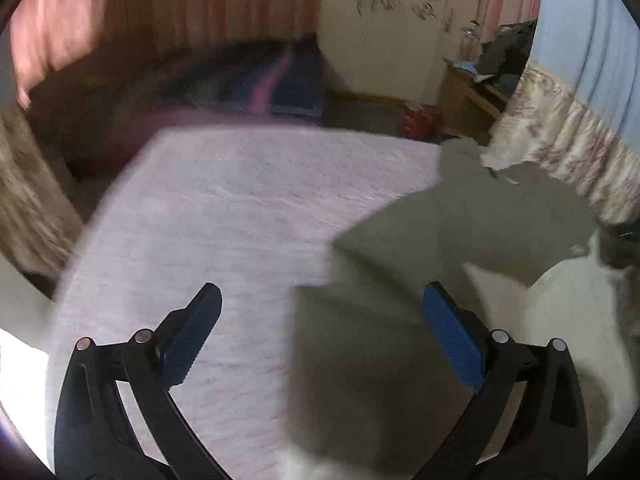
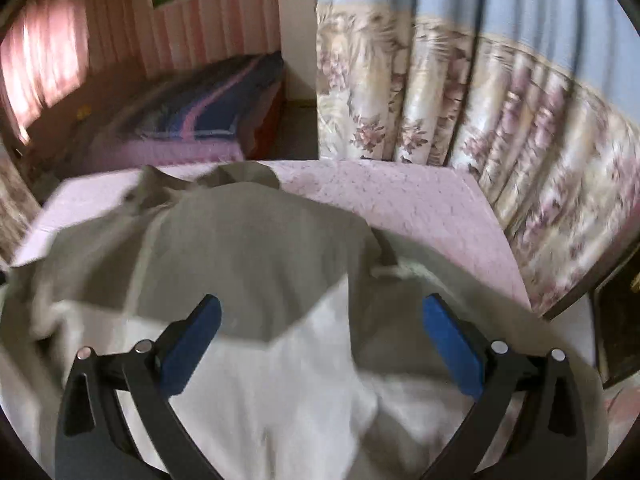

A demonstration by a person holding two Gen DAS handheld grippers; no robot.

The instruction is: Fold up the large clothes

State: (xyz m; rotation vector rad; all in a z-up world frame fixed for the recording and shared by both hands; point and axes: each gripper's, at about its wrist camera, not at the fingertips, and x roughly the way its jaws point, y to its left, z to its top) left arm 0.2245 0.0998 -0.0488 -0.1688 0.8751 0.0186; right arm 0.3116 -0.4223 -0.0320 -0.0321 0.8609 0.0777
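Observation:
A large grey-and-white garment (image 2: 248,248) lies rumpled on a pink bedspread (image 2: 420,208). In the right wrist view my right gripper (image 2: 320,312) is open and empty just above the garment's white part. In the left wrist view the same garment (image 1: 380,288) covers the right half of the pink bedspread (image 1: 224,200), with its grey edge running diagonally. My left gripper (image 1: 322,304) is open and empty, hovering over the garment's left edge, one finger above the bedspread and one above the cloth. Both views are motion-blurred.
A second bed with a dark blue and pink cover (image 2: 188,108) stands beyond. Flowered curtains (image 2: 500,120) hang to the right of the bed. A white wardrobe (image 1: 380,28), a wooden table with clutter (image 1: 480,76) and a red container (image 1: 416,120) stand at the far wall.

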